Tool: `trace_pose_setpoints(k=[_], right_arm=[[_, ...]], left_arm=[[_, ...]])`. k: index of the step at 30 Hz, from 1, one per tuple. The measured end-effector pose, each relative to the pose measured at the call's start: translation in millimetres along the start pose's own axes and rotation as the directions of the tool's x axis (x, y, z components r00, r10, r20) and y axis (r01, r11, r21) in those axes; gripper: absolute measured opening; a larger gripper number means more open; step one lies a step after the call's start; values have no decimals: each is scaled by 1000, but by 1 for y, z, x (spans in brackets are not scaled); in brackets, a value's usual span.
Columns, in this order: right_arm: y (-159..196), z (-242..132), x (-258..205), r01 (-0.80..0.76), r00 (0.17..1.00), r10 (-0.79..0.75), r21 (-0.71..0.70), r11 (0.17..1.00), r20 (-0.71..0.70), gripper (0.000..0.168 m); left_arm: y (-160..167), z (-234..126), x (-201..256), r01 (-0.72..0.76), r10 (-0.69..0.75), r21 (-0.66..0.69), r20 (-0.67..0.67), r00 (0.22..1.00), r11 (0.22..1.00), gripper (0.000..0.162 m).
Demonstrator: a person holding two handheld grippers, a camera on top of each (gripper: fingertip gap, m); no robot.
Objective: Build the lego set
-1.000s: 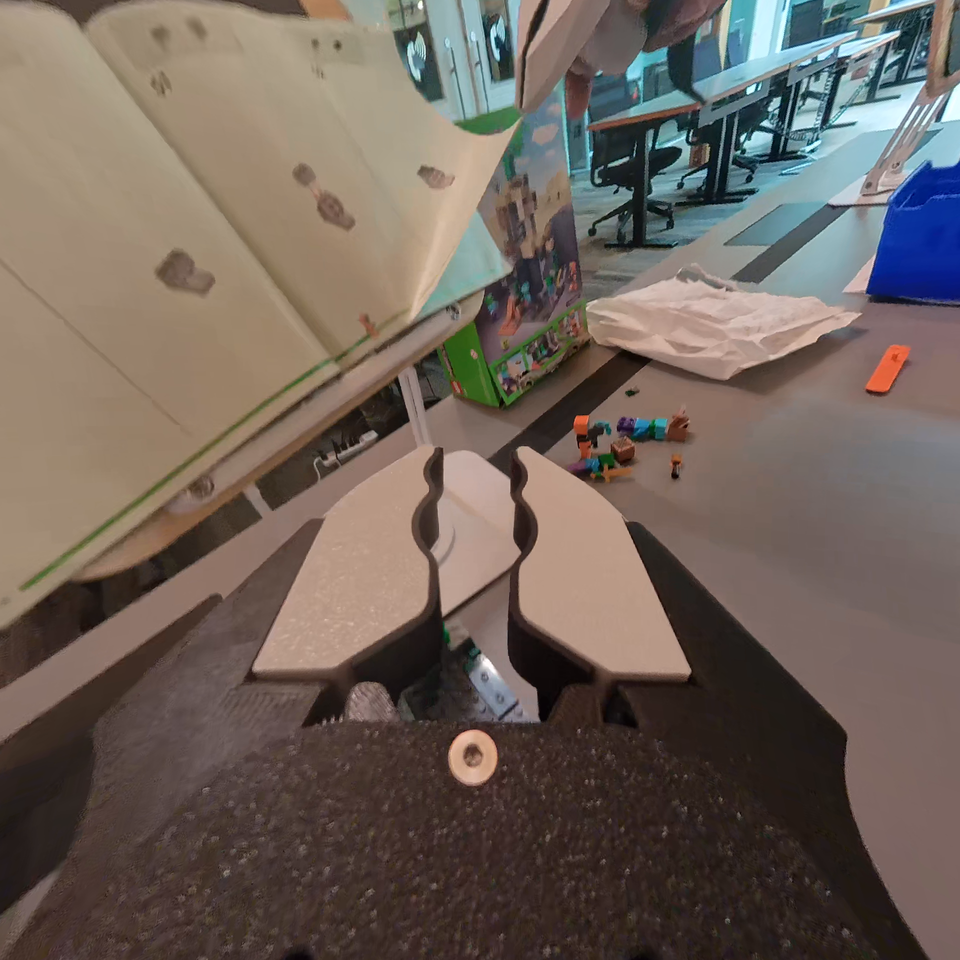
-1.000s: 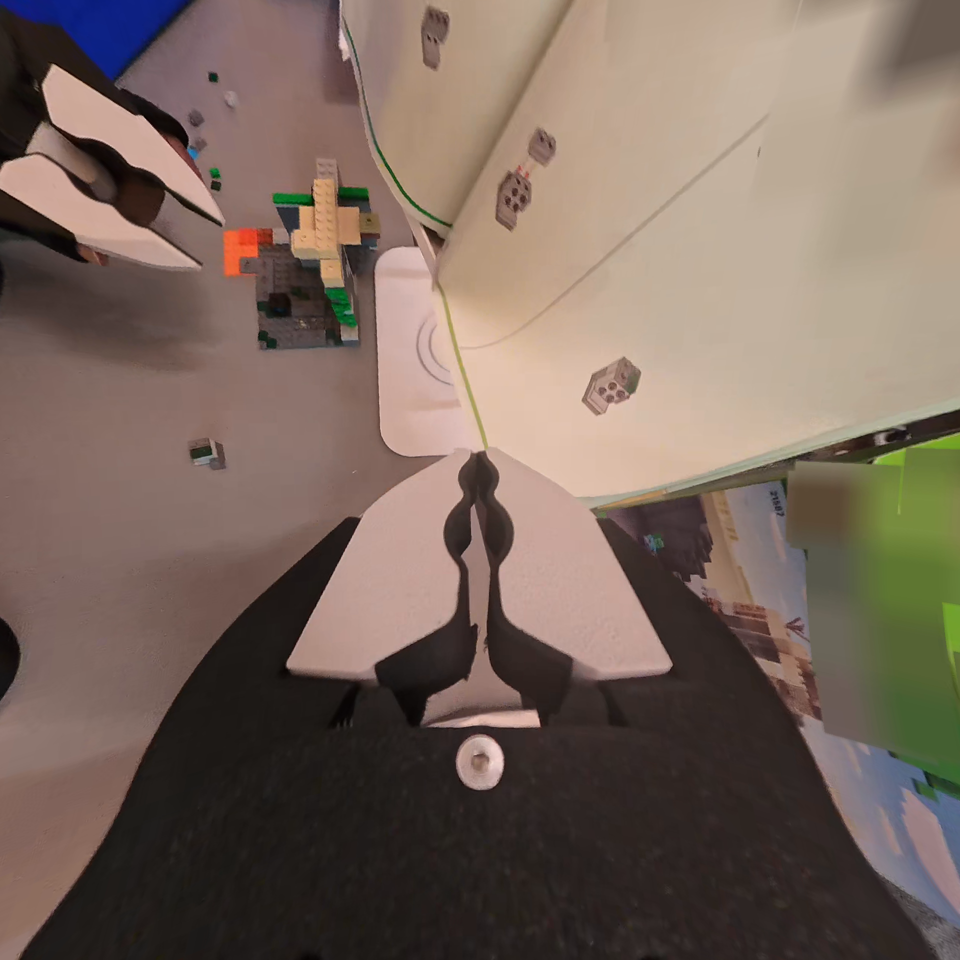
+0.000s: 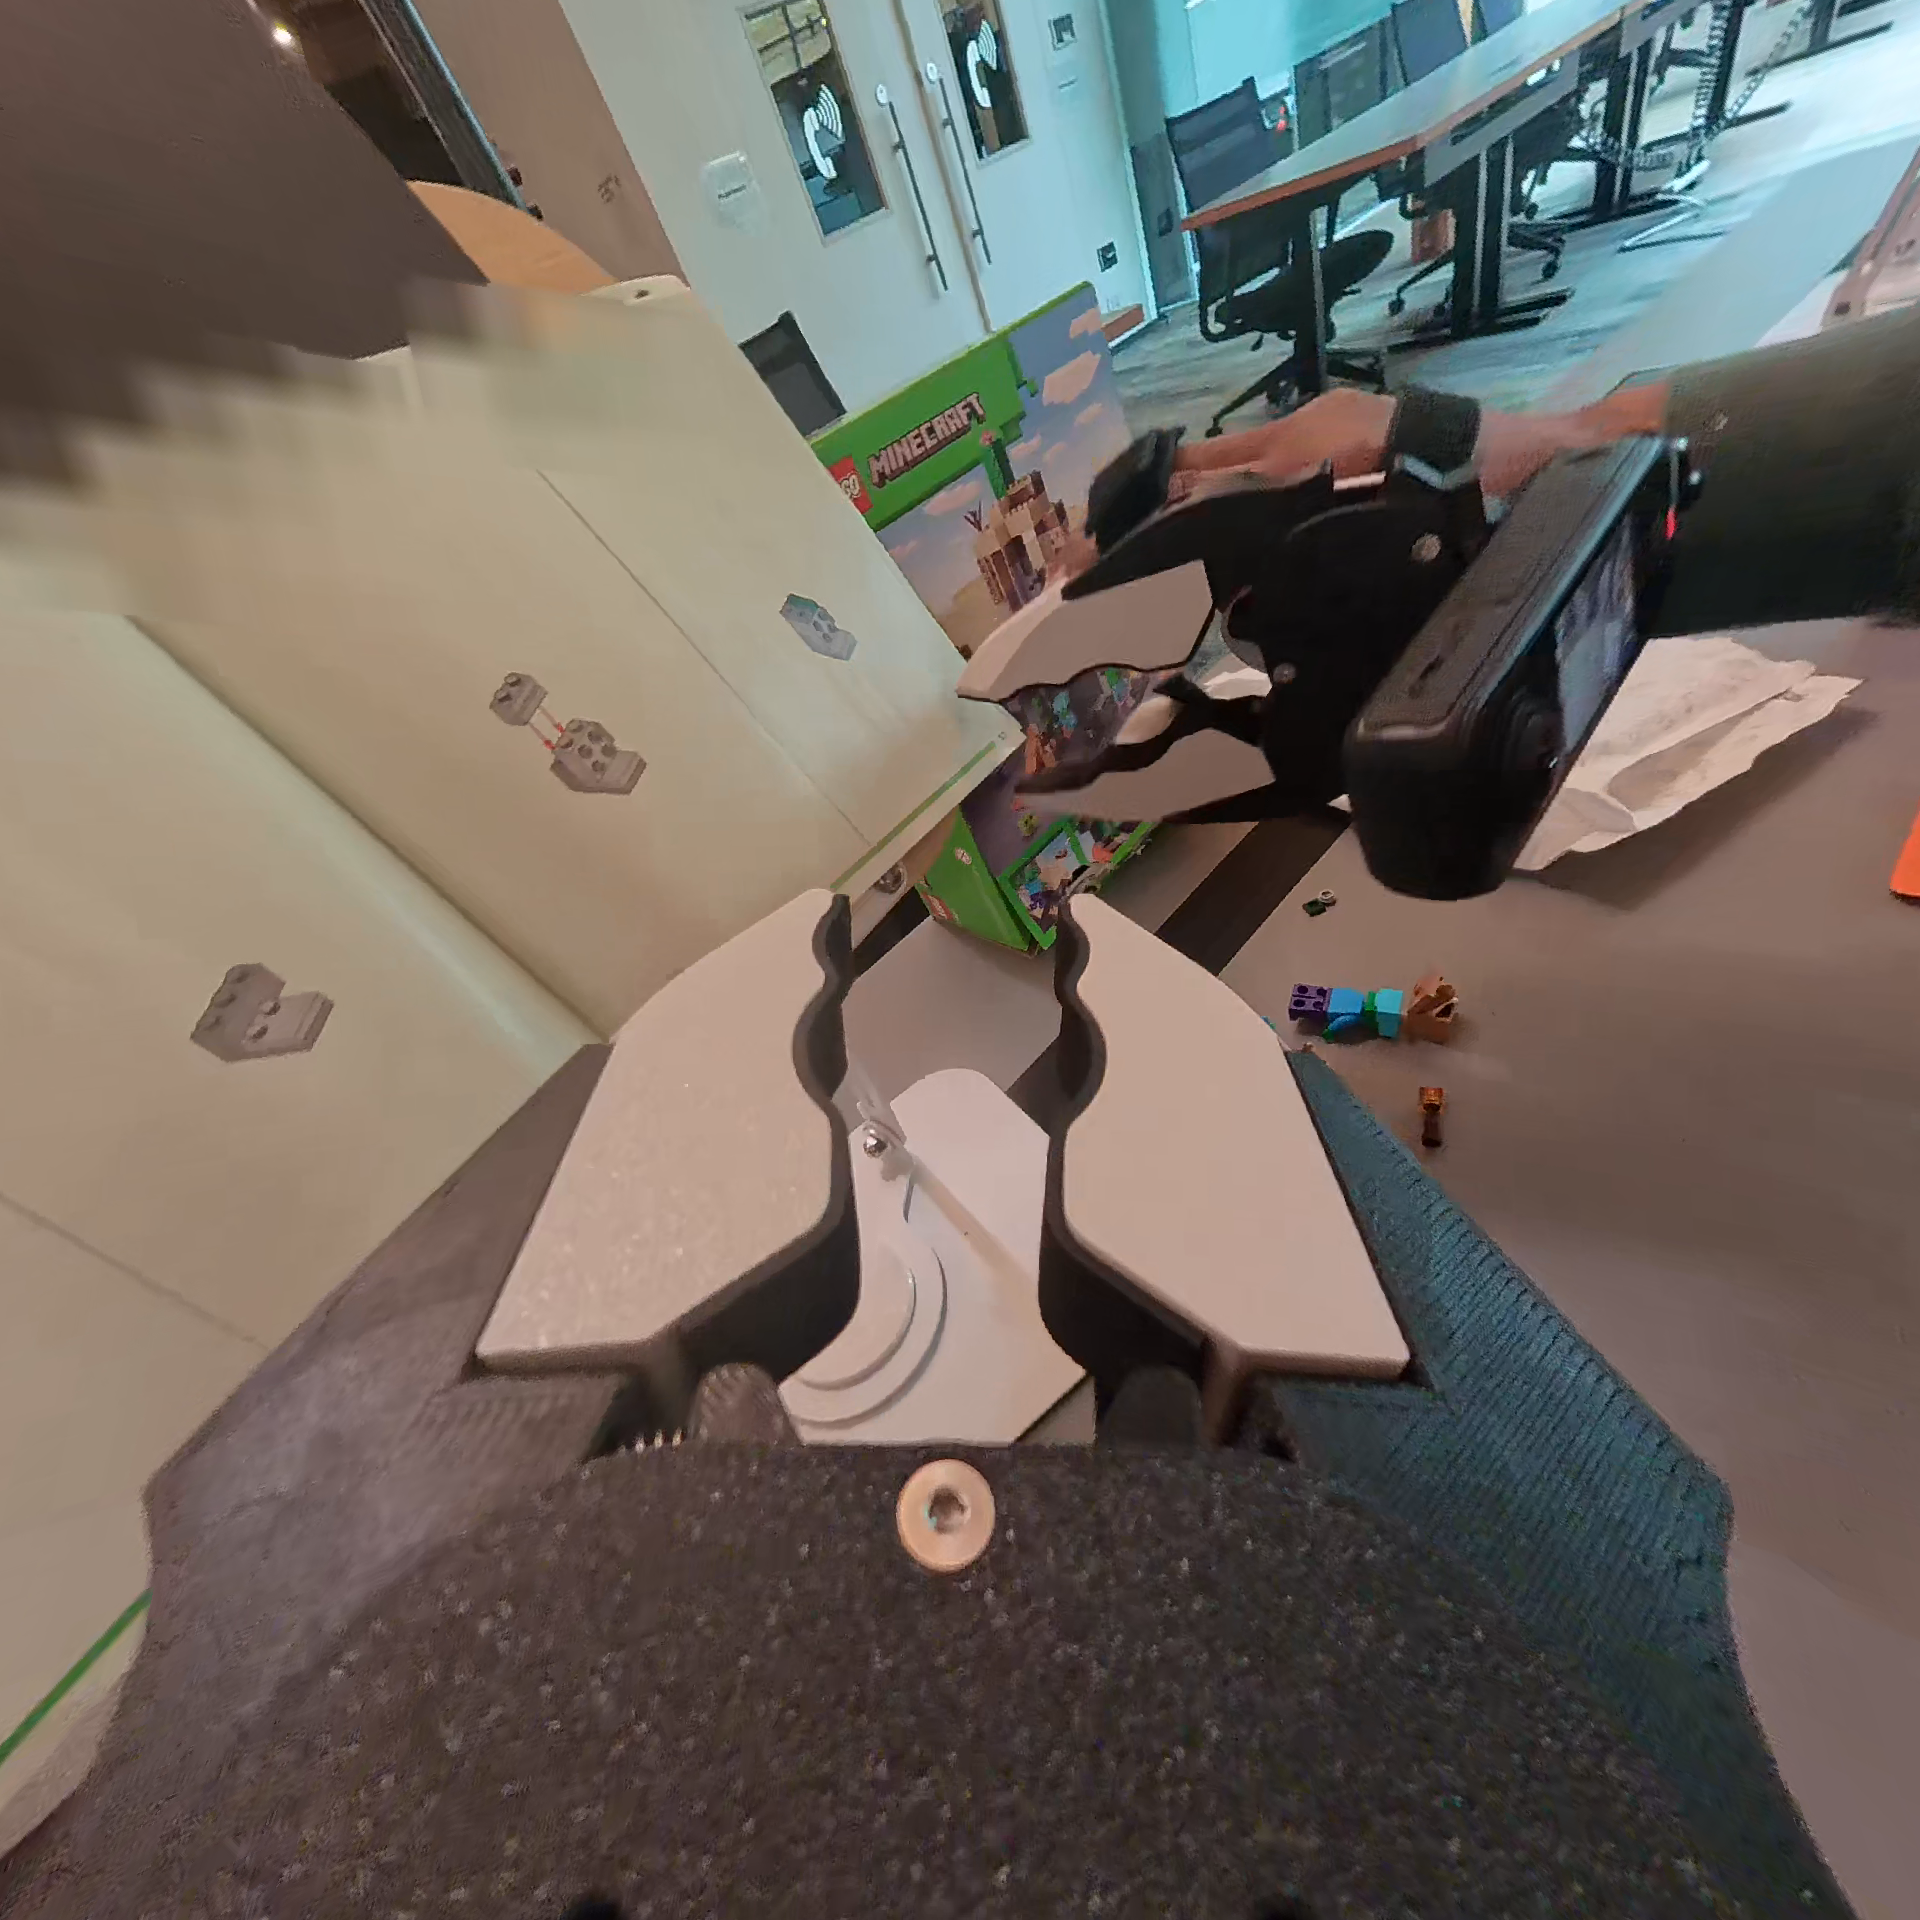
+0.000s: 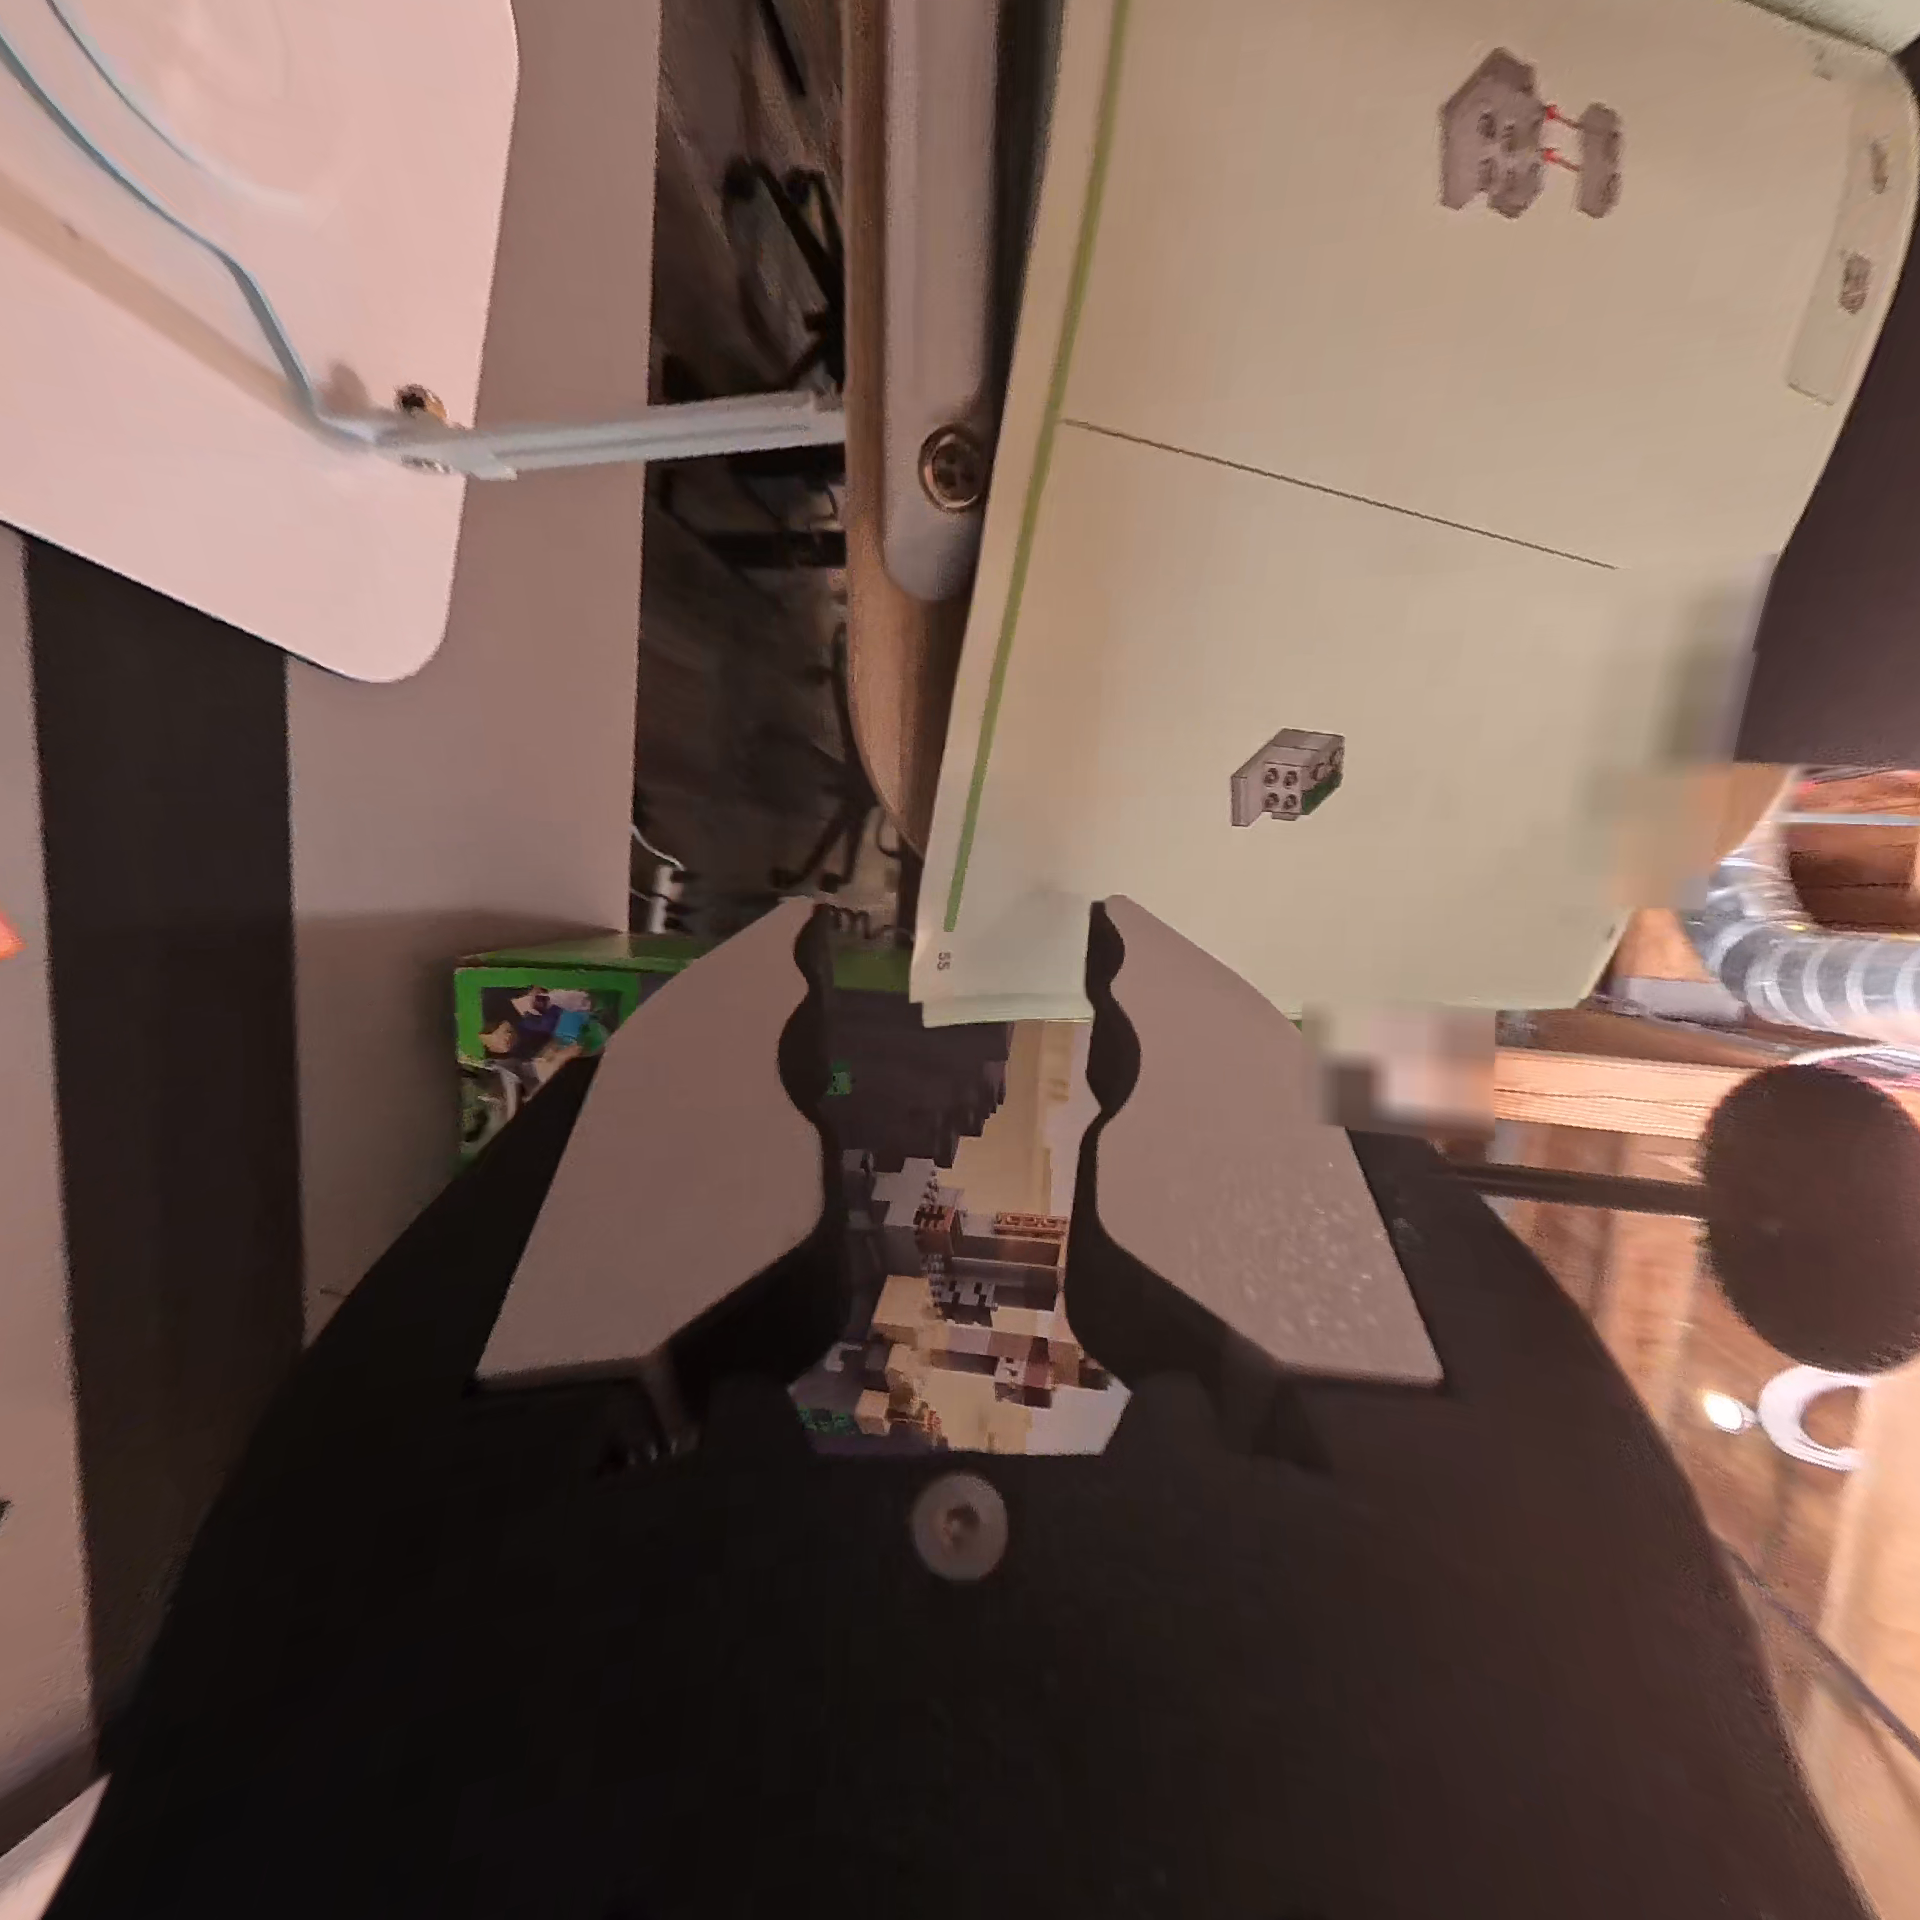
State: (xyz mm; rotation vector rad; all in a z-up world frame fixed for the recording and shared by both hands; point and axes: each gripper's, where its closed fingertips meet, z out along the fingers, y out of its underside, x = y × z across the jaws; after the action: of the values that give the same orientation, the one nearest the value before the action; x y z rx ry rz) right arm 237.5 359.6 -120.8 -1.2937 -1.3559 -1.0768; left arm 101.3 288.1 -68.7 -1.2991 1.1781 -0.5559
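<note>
The instruction booklet [image 3: 499, 790] lies open on a tilted stand at the left of the left wrist view, its pages showing grey brick drawings. My left gripper [image 3: 951, 914] is open and empty, low in front of the stand, above its white base [image 3: 956, 1226]. My right gripper [image 3: 1039, 727] is open at the booklet's lower right page corner, one finger on each side of it. In the right wrist view the page corner [image 4: 997, 987] sits between the open fingers of my right gripper [image 4: 956, 914]. Small lego figures and parts [image 3: 1371, 1013] lie on the grey table.
The green lego box [image 3: 966, 457] stands behind the booklet and also shows under my right gripper [image 4: 966, 1299]. A crumpled white bag [image 3: 1704, 727] lies at the right, with an orange tool [image 3: 1907, 862] at the frame edge. The stand's base [image 4: 239, 312] and rod [image 4: 644, 436] are near. The left gripper's tips are roughly 15 centimetres from the right gripper's.
The lifted page has come down flat on the booklet. My right gripper has opened and now straddles the page corner. My left gripper has opened wider and swung towards the booklet.
</note>
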Motion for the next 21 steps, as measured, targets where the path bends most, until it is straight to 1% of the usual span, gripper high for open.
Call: trace_pose_setpoints(k=[2, 3, 4, 9, 14, 17, 21], right_arm=[[4, 4, 2, 50, 997, -52, -28, 998, -53, 24], [6, 4, 3, 55, 997, -57, -35, 998, -60, 16], [8, 4, 3, 53, 997, -56, -42, 998, -61, 1], [3, -10, 10, 23, 1000, -23, -24, 999, -12, 0], [-10, -33, 43, -47, 999, 47, 15, 999, -3, 0], [-28, -45, 69, -94, 995, 96, 61, 994, -25, 0], [-59, -53, 90, -140, 989, 146, 126, 982, -38, 0]], left_arm=[[4, -5, -3, 10, -10, -2, 14, 1000, 1000, 37], [6, -8, -5, 17, -17, -2, 25, 1000, 1000, 37], [9, -12, -7, 28, -28, -2, 35, 999, 1000, 37], [31, -26, -17, 108, -107, -14, 69, 992, 994, 37], [49, -35, -26, 144, -141, -23, 97, 985, 989, 37], [49, -34, -28, 145, -143, -8, 106, 984, 989, 39], [37, -25, -29, 94, -93, 0, 111, 989, 996, 45]])
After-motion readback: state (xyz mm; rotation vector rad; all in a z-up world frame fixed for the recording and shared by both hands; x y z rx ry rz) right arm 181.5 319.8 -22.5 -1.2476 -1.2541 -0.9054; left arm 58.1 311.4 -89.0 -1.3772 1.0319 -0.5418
